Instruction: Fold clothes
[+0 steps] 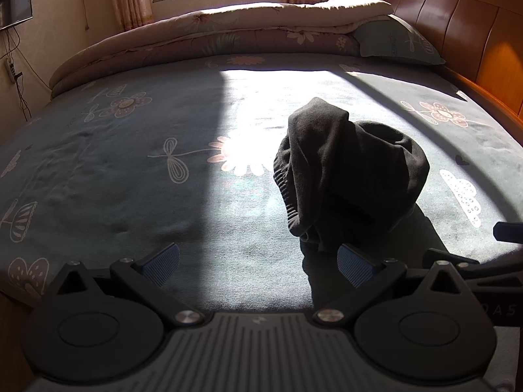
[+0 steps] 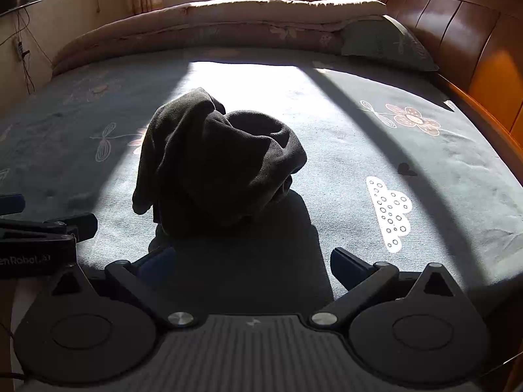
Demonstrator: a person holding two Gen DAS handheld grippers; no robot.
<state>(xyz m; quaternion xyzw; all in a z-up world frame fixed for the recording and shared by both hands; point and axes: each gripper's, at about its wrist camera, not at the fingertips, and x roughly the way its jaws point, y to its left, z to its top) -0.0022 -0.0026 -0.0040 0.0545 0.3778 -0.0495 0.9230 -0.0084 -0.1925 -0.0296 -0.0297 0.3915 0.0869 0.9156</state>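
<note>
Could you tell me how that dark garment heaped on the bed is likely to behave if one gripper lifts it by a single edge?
The dark garment slumps in soft folds on the bed, so it will probably hang limp and unfurl rather than hold its shape. Its ribbed hem suggests a stretchy knit that may sag. Both the left gripper and right gripper are open, holding nothing.

The left hand-held gripper [image 1: 258, 264] is showing a matte black body with a ribbed grey centre plate, two round black discs at its sides, silver screws [image 1: 188, 317] at the linkage pivots and blue ribbed pads [image 1: 161, 263] on its fingers. The right hand-held gripper [image 2: 251, 266] is wearing the same black-and-grey build, its blue pads [image 2: 155, 263] lying in shadow. Pale lettering [image 2: 24, 260] is showing on the left unit's black side, only partly readable.
</note>
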